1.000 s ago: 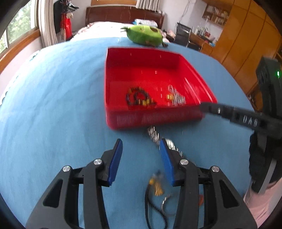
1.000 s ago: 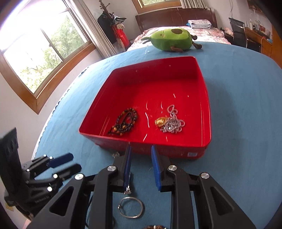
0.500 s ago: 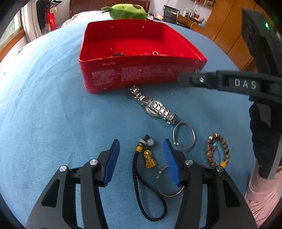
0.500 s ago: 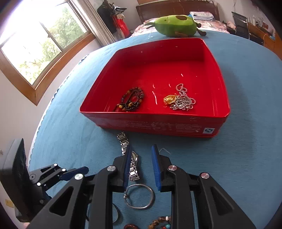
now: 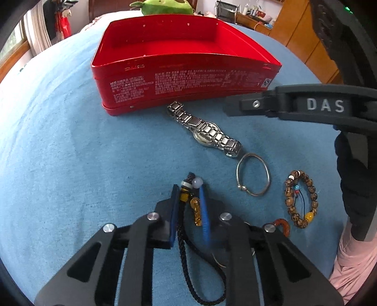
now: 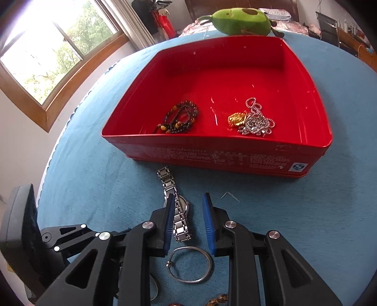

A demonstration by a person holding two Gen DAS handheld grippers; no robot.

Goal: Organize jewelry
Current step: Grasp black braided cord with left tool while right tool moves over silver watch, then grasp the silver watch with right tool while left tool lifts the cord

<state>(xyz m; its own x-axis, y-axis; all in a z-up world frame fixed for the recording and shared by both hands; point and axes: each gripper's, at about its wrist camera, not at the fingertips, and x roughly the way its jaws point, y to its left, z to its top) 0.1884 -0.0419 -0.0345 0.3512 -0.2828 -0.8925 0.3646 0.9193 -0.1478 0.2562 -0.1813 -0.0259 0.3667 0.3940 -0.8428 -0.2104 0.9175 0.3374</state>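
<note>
Left gripper (image 5: pixel 189 200) was clamped on black braided cord charm w/ gold pendant (image 5: pixel 196 210), on blue cloth-covered table (image 5: pixel 70 153). Right gripper (image 6: pixel 189 211) was held apart, unclamped, over silver metal-link watch (image 6: pixel 175 207) nr red rectangular tin tray (image 6: pixel 235 157).

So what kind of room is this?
Probably a bedroom: a wooden headboard at the back, a green plush toy on the blue bedcover, and wooden wardrobes along one wall.
</note>
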